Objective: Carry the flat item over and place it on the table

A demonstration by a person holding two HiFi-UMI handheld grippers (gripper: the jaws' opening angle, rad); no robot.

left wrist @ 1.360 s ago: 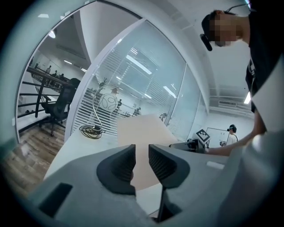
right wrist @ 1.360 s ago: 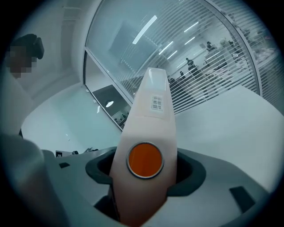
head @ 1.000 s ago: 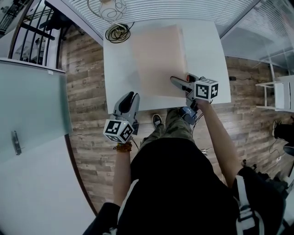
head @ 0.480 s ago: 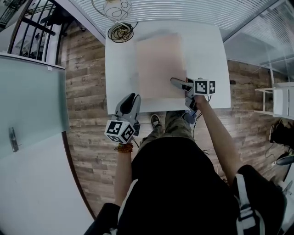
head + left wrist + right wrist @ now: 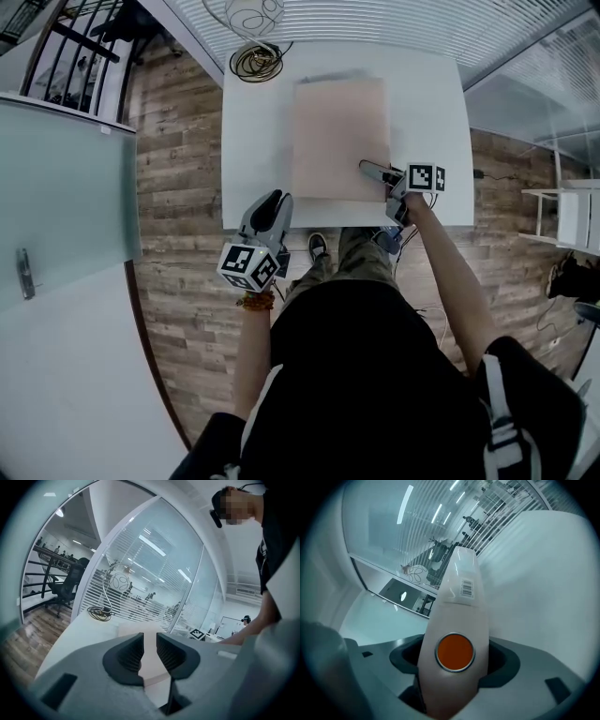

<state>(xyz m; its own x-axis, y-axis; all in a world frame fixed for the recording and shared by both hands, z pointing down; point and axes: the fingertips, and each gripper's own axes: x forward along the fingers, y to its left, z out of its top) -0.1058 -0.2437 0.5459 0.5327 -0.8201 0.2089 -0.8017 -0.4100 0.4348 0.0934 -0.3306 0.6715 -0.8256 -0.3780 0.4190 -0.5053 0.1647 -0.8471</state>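
Since a second ago the flat item has swung from a slant across the white table to sit square with it, and the right gripper that carries it has come lower; the left gripper has hardly shifted.

The right gripper's jaws stand wide and are clamped on the item's near right corner. In the right gripper view the pale pink sheet fills the space between both dark pads. A round orange stud sits just ahead of them and a barcode label lies farther along.

The left gripper's jaws are almost together, with only a narrow slit between the ribbed pads and nothing held in it. It hangs off the table's near edge, left of the item and apart from it, pointing toward the table.

The item is a pale pink rectangle over the middle of the table top. Its long axis runs straight away from the person and its near short edge lies close to the table's near edge. Whether that gripped end already rests on the surface cannot be told. A coil of cable lies at the far left corner, clear of it
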